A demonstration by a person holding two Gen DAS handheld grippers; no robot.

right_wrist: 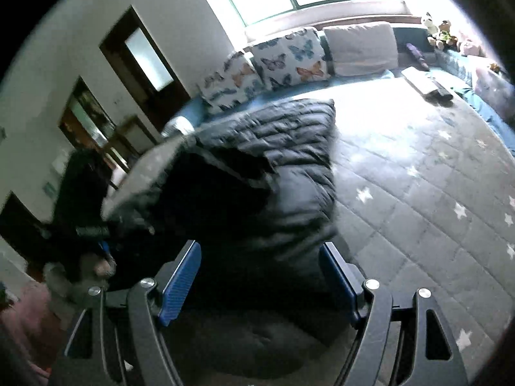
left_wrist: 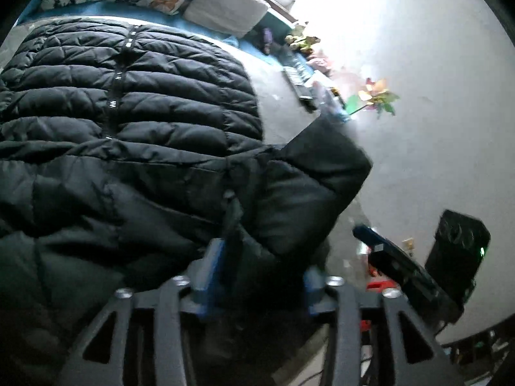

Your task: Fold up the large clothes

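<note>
A black quilted puffer jacket lies on the bed, its zip running up the middle. In the right wrist view the jacket is partly folded over itself. My left gripper sits low over the jacket's near edge. Its blue pads stand apart, with dark fabric and a cord between them but not pinched. My right gripper hovers open over the jacket's near dark part, with nothing clamped. The right gripper also shows at the jacket's right side in the left wrist view. The left gripper appears as a blur at the left of the right wrist view.
The bed has a grey star-patterned quilt. Butterfly pillows and a white pillow line its far end. Remotes and small items lie along the far right edge, with soft toys behind. A black box stands by the wall.
</note>
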